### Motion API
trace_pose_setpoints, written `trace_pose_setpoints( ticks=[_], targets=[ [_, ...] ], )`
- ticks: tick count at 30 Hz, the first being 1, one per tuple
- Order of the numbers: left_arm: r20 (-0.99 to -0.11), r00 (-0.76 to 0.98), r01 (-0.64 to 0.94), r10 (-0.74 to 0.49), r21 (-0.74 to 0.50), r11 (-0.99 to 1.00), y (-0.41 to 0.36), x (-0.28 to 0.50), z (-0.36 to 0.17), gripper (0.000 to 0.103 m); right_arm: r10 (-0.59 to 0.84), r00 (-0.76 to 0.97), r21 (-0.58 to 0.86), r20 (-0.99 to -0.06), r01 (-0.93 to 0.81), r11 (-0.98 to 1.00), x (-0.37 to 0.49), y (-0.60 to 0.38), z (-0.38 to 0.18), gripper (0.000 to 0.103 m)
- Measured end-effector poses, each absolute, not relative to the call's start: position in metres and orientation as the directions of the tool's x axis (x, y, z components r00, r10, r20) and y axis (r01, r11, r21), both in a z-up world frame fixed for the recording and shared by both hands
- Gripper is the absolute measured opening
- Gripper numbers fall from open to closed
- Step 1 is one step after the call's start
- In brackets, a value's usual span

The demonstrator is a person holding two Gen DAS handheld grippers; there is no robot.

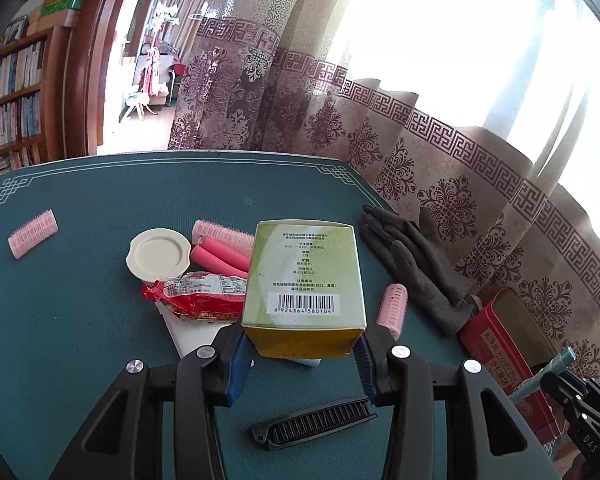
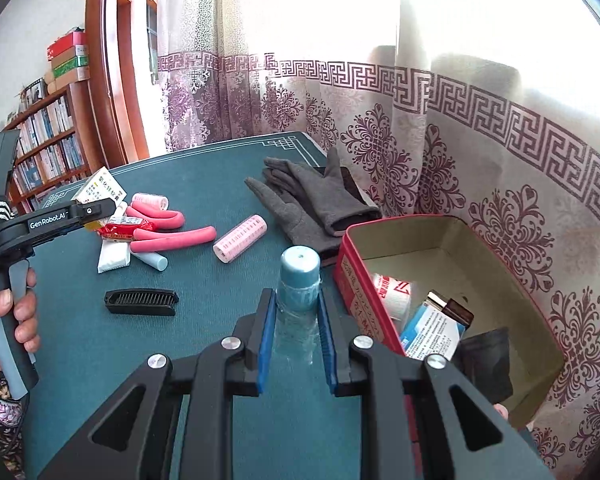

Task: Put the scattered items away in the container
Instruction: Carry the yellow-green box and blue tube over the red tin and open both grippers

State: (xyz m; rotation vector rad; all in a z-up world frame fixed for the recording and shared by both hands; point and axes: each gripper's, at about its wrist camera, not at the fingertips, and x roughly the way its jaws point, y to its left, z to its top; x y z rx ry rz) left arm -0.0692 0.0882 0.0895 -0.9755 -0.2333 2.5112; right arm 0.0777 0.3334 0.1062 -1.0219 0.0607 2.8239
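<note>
My left gripper (image 1: 302, 356) is shut on a green and yellow carton (image 1: 304, 280) and holds it above the green table mat (image 1: 80, 320). My right gripper (image 2: 296, 320) is shut on a clear bottle with a blue cap (image 2: 299, 276), just left of the open red tin (image 2: 452, 240), which holds several items. Scattered on the mat are pink hair rollers (image 2: 241, 238), pink foam curlers (image 2: 172, 238), a black comb (image 2: 141, 302), a red snack packet (image 1: 204, 294), a white lid (image 1: 158, 254) and grey gloves (image 2: 312, 204).
A patterned curtain (image 2: 380, 120) hangs close behind the table and tin. A bookshelf (image 1: 12, 100) stands far left. A white packet (image 2: 112, 254) and a pale blue tube (image 2: 154, 259) lie by the curlers. The left gripper also shows in the right wrist view (image 2: 96, 210).
</note>
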Motion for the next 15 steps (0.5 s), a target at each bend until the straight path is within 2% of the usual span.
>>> trace_pose_setpoints(
  ticks=[10,15],
  targets=[
    [-0.633,-0.622,-0.38,0.462,-0.272,-0.884,0.113,-0.059,0.079,0.045,0.22,-0.729,0.031,-0.648,-0.313,-0.949,0.103,0.399,0.107,0.023],
    [-0.645,-0.61,-0.398,0.461,-0.254,-0.882,0.123,-0.054,0.074,0.045,0.272,-0.742,0.039,-0.612,-0.371,-0.928,0.115,0.422,0.117,0.023]
  ],
)
